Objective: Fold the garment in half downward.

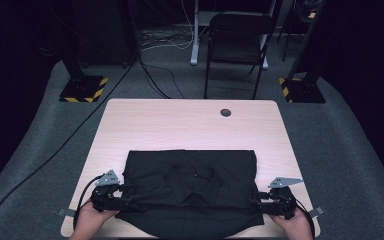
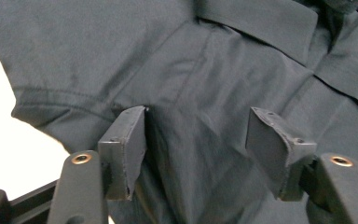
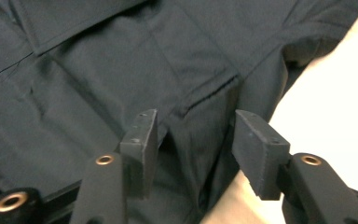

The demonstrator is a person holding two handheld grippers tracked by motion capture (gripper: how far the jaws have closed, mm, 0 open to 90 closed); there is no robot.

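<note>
A folded black collared shirt (image 1: 190,185) lies on the near half of the light wooden table (image 1: 180,125), its collar toward the middle. My left gripper (image 1: 127,200) sits at the shirt's left edge, held by a hand. In the left gripper view its jaws stand apart (image 2: 196,144) over the dark fabric (image 2: 121,56), and a fold of cloth rises between them without being pinched. My right gripper (image 1: 257,200) sits at the shirt's right edge. Its jaws (image 3: 193,144) are also apart, straddling the shirt's folded edge (image 3: 214,93) beside bare tabletop (image 3: 335,102).
A round cable hole (image 1: 225,112) marks the far side of the table. Beyond the table stand a black folding chair (image 1: 240,45) and two posts with yellow-and-black striped bases (image 1: 84,89) (image 1: 302,90). A cable (image 1: 55,150) runs across the grey floor at left.
</note>
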